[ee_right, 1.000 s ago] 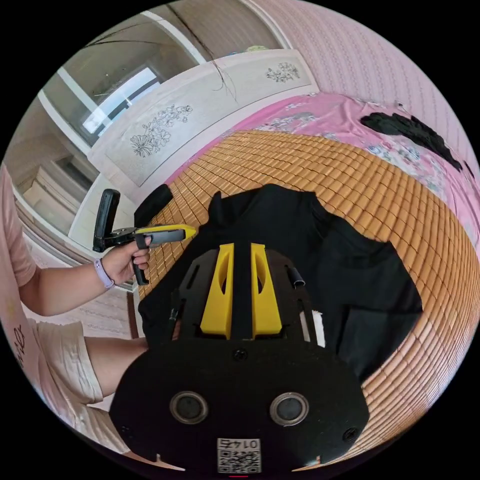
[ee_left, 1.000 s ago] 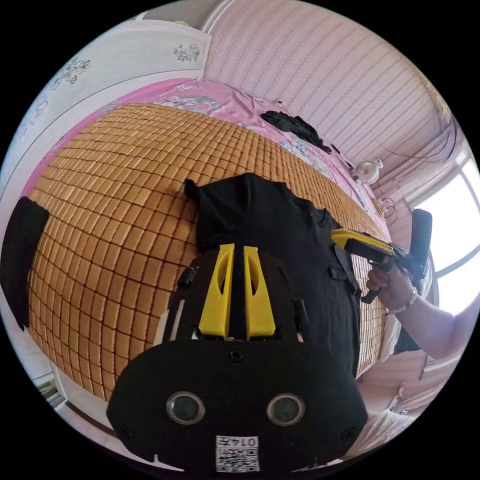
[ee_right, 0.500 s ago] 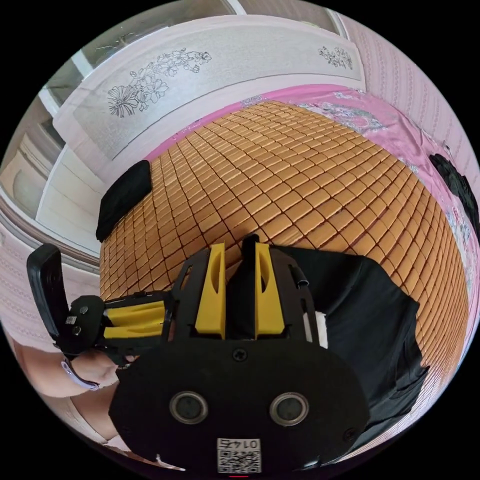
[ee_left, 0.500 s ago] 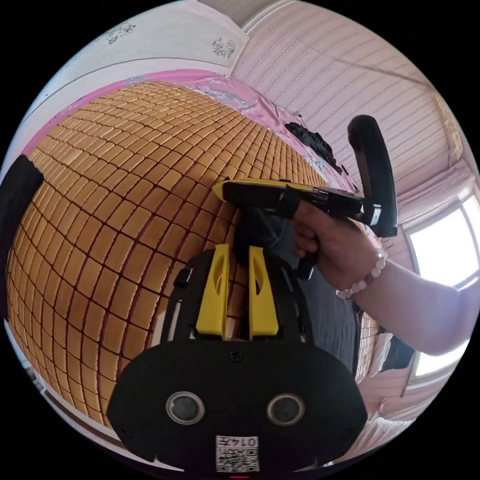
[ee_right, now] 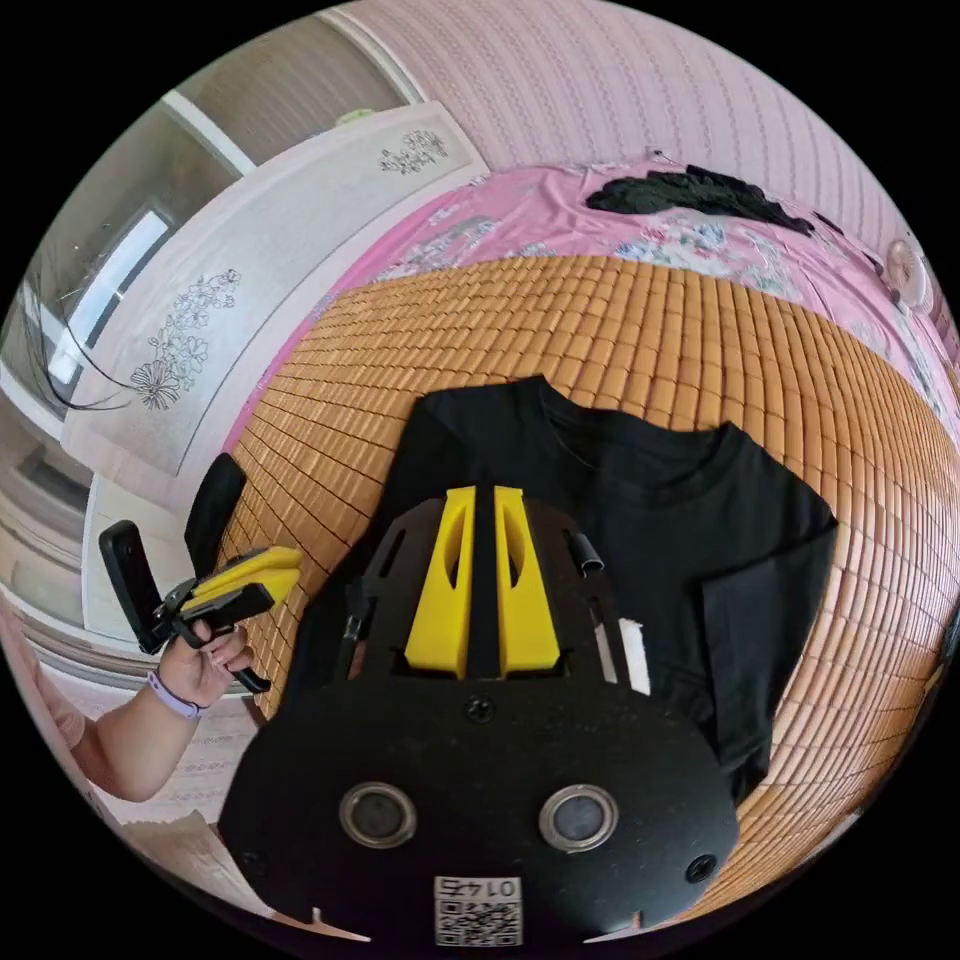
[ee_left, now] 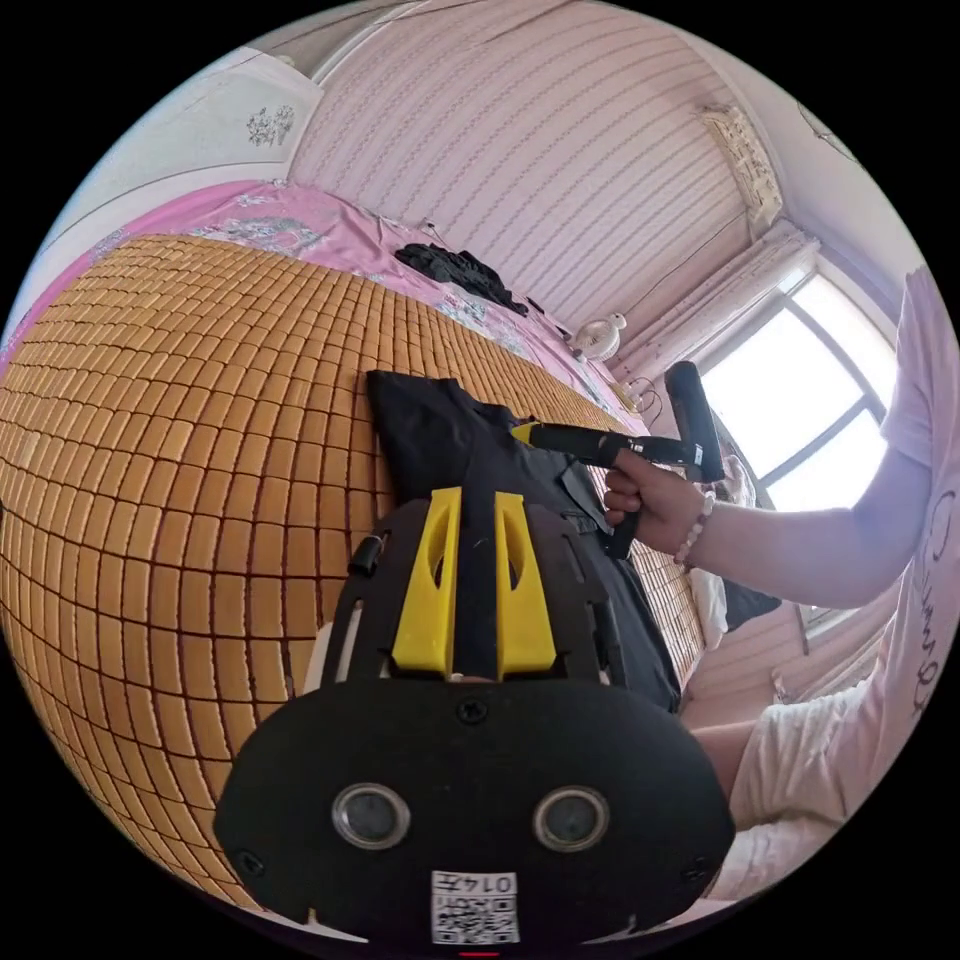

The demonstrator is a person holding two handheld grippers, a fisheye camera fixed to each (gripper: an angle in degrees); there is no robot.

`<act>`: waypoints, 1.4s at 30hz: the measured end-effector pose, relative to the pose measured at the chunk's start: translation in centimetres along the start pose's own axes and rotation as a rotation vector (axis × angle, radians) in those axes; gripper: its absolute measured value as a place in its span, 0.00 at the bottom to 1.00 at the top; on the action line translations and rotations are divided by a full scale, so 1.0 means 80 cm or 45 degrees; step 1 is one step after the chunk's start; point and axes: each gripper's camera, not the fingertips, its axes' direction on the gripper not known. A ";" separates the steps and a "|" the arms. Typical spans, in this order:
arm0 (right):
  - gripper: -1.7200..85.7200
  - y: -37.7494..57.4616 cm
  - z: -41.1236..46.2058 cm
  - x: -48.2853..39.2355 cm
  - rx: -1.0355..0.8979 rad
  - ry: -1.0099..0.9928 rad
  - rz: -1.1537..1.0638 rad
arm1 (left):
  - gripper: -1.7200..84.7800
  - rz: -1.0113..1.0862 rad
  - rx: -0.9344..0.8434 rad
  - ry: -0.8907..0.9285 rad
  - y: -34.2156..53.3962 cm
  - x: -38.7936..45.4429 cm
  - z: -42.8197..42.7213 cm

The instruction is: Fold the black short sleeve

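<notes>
Working from the largest thing down, we see a wide bed covered by a woven mat of amber bamboo tiles (ee_right: 700,330), with a pink flowered sheet (ee_right: 560,215) showing along its far edge by the pale headboard. A heap of dark clothing (ee_right: 700,190) lies on that sheet, well apart from our work.

Nearer us, the black short-sleeved cotton T-shirt (ee_right: 640,500) lies flat on the mat close to the near edge of the bed, collar toward the headboard. One sleeve and side panel look turned in over the body on the side away from the left tool, which we judge to be a first lengthwise fold already laid.

Our right tool (ee_right: 480,590) hovers above the shirt's lower part with its yellow jaws nearly together and only a narrow gap between them; we cannot tell that any cloth is caught. Our left tool (ee_left: 470,590) hangs over the shirt's other side, jaws likewise close with nothing visibly pinched. Seen from the right gripper view, it is held off the bed's near edge, clear of the fabric, probably lining up for the matching fold.
</notes>
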 end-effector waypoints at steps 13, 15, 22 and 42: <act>0.17 0.026 -0.121 0.127 0.180 0.334 0.116 | 0.08 -0.069 -0.168 -0.252 -0.120 -0.046 0.043; 0.17 0.020 -0.128 0.151 0.198 0.350 0.164 | 0.11 -0.030 -0.159 -0.260 -0.144 -0.046 0.057; 0.12 -0.025 -0.108 0.214 0.003 0.235 0.290 | 0.08 0.046 -0.431 -0.323 -0.190 -0.042 0.122; 0.02 0.037 -0.405 0.180 0.293 -0.029 0.051 | 0.02 0.387 -0.218 -0.113 -0.254 0.073 0.007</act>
